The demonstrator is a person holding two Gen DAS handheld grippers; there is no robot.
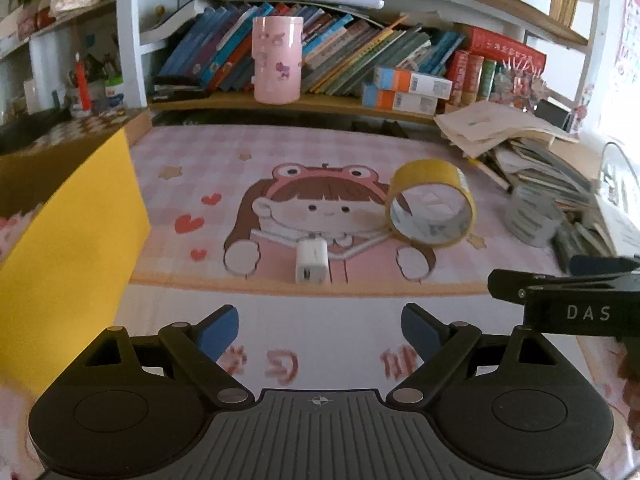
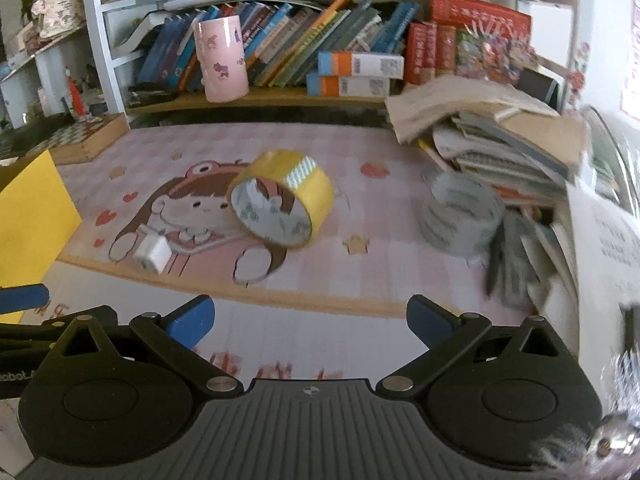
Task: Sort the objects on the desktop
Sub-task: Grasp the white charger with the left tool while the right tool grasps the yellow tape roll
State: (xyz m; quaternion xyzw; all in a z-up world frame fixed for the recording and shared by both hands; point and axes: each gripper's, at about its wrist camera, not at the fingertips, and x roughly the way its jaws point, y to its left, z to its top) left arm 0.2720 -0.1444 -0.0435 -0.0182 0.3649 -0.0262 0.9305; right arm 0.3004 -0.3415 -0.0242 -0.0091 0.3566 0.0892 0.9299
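Both grippers, left gripper [image 1: 320, 330] and right gripper [image 2: 310, 322], spread wide and empty, so line up square on the white charger [image 1: 312, 260] just beside the yellow tape roll [image 1: 432, 204] before closing those 2 pads.

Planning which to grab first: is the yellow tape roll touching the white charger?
Apart. In the left wrist view, bare mat shows between the tape roll and the charger; the right wrist view shows the same gap.
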